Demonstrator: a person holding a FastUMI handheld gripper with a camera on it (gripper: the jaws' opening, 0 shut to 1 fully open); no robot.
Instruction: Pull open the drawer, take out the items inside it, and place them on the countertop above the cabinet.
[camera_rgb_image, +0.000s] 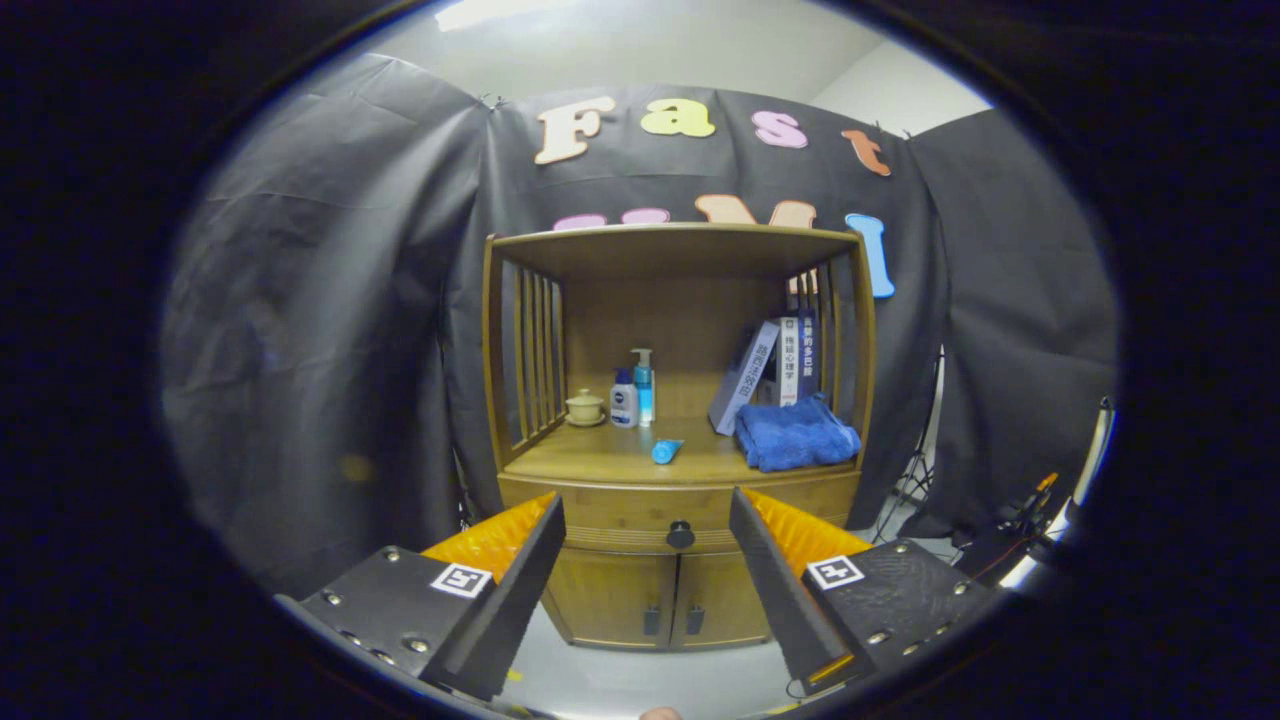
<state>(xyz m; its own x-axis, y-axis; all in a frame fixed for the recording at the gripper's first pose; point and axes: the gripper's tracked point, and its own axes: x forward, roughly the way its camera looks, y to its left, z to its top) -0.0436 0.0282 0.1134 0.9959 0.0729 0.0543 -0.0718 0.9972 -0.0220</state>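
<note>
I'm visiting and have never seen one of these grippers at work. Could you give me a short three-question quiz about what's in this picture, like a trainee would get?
1. True or false: the drawer is already pulled open.
2. Which item lies on its side on the countertop? A) the pump bottle B) the blue tube C) the small cup
3. Fill in: the gripper has its fingers ____, with the drawer knob seen in the gap between them, further off.

Key
1. False: its front sits flush with the cabinet.
2. B; the folded blue towel lies further right, in front of the books.
3. Open, gripping nothing.
</note>
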